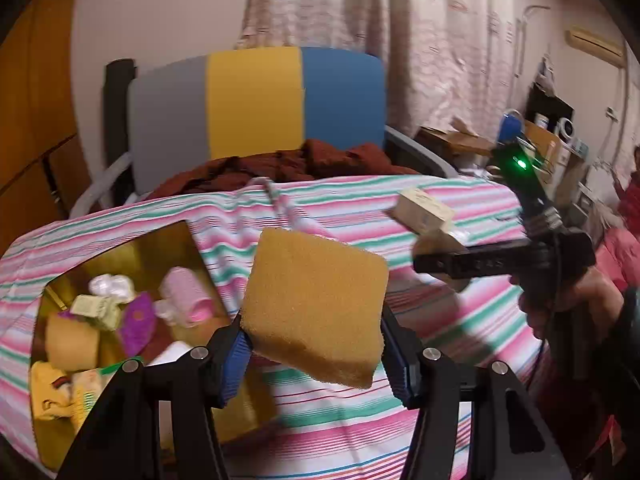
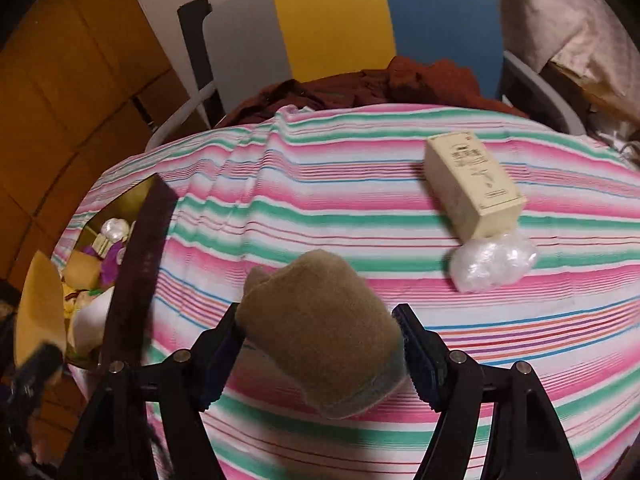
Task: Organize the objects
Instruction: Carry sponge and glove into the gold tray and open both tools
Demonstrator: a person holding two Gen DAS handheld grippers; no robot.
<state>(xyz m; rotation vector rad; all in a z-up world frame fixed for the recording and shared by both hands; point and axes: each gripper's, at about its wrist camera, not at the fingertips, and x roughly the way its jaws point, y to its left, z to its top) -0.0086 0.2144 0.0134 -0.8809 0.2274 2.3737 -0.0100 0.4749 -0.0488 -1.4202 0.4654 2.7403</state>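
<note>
Porous matt foam sponge (image 1: 316, 312), fuzzy brown felt-like pad (image 2: 320, 332), matt cardboard carton (image 2: 474, 182), glossy crinkled plastic wrap (image 2: 494, 260) all showing against smooth striped cotton cloth (image 2: 320, 200) that's lying slightly creased.

A pale pink plain wall (image 1: 160, 20) stood behind, with a long patterned pinkish curtain (image 1: 400, 40) hanging beside it. A chair with a grey, yellow and blue panelled backrest (image 1: 256, 100) held crumpled dark red cloth (image 1: 304, 164). Orange-brown wooden cabinet doors (image 1: 36, 120) lined the left. A wall-mounted air conditioner (image 1: 596, 42) sat high at right, above cluttered shelves (image 1: 552, 136). The light was warm and dim.
</note>
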